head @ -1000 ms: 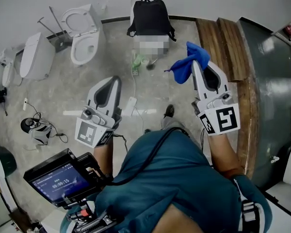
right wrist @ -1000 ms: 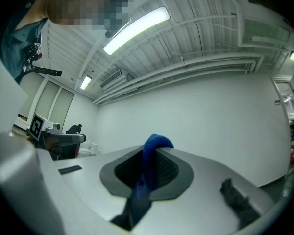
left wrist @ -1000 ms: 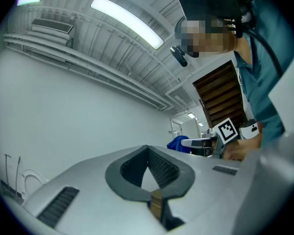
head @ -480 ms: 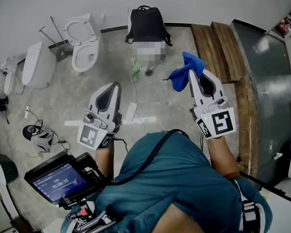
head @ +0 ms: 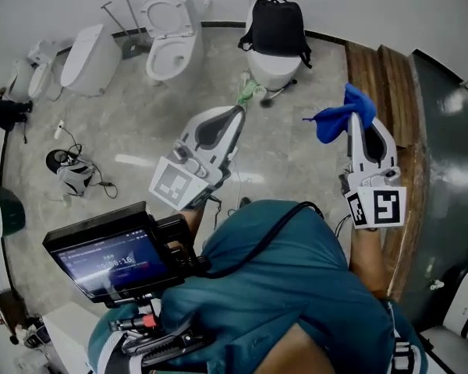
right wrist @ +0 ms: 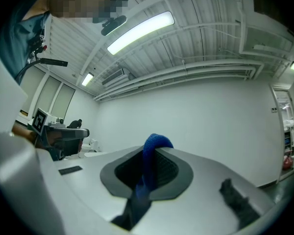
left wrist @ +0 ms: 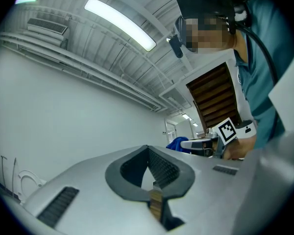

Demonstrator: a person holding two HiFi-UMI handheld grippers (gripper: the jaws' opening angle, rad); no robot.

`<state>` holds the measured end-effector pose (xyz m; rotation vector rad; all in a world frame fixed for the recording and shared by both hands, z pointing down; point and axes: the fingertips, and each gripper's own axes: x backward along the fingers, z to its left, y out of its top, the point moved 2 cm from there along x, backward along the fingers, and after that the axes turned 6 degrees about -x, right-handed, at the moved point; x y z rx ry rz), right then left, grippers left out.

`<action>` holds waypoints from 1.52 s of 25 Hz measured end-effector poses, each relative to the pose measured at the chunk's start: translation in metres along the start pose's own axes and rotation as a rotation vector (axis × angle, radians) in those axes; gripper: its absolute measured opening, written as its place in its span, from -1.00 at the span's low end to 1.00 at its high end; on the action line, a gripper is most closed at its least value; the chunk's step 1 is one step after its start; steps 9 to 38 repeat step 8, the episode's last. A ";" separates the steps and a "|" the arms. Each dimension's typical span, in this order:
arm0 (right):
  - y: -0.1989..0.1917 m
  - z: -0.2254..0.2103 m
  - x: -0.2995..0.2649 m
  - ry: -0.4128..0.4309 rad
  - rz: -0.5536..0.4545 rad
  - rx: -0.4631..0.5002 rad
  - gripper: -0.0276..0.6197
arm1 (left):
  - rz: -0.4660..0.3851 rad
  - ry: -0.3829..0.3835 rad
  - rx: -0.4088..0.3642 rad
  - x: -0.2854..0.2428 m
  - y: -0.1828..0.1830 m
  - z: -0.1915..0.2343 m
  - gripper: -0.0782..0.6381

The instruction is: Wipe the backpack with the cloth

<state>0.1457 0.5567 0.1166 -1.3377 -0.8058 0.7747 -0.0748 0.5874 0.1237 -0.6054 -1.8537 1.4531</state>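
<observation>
The black backpack (head: 277, 22) stands upright against the far wall, on top of a white rounded fixture (head: 271, 68). My right gripper (head: 357, 109) is held up at the right, well short of the backpack, shut on a blue cloth (head: 335, 121) that droops off its tip to the left. In the right gripper view the cloth (right wrist: 150, 155) loops over the right gripper's (right wrist: 154, 143) closed tips. My left gripper (head: 239, 111) points toward the backpack from the middle, shut with nothing in it. In the left gripper view the left gripper's (left wrist: 148, 148) tips meet.
A white toilet (head: 170, 33) and a second white fixture (head: 90, 49) stand along the wall at the left. Wooden planks (head: 378, 76) run along the right. A green item (head: 248, 92) and a cable lie on the floor below the backpack. A screen device (head: 109, 255) sits at my chest.
The view has shifted, so the backpack now sits further right. My left gripper has swung up and right toward the middle. The right gripper still holds the cloth, slightly further right.
</observation>
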 end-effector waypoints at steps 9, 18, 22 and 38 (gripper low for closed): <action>-0.003 0.002 -0.006 0.009 0.001 -0.010 -0.83 | -0.004 0.019 0.008 0.003 0.001 0.005 -0.77; -0.003 0.002 -0.006 0.009 0.001 -0.010 -0.83 | -0.004 0.019 0.008 0.003 0.001 0.005 -0.77; -0.003 0.002 -0.006 0.009 0.001 -0.010 -0.83 | -0.004 0.019 0.008 0.003 0.001 0.005 -0.77; -0.003 0.002 -0.006 0.009 0.001 -0.010 -0.83 | -0.004 0.019 0.008 0.003 0.001 0.005 -0.77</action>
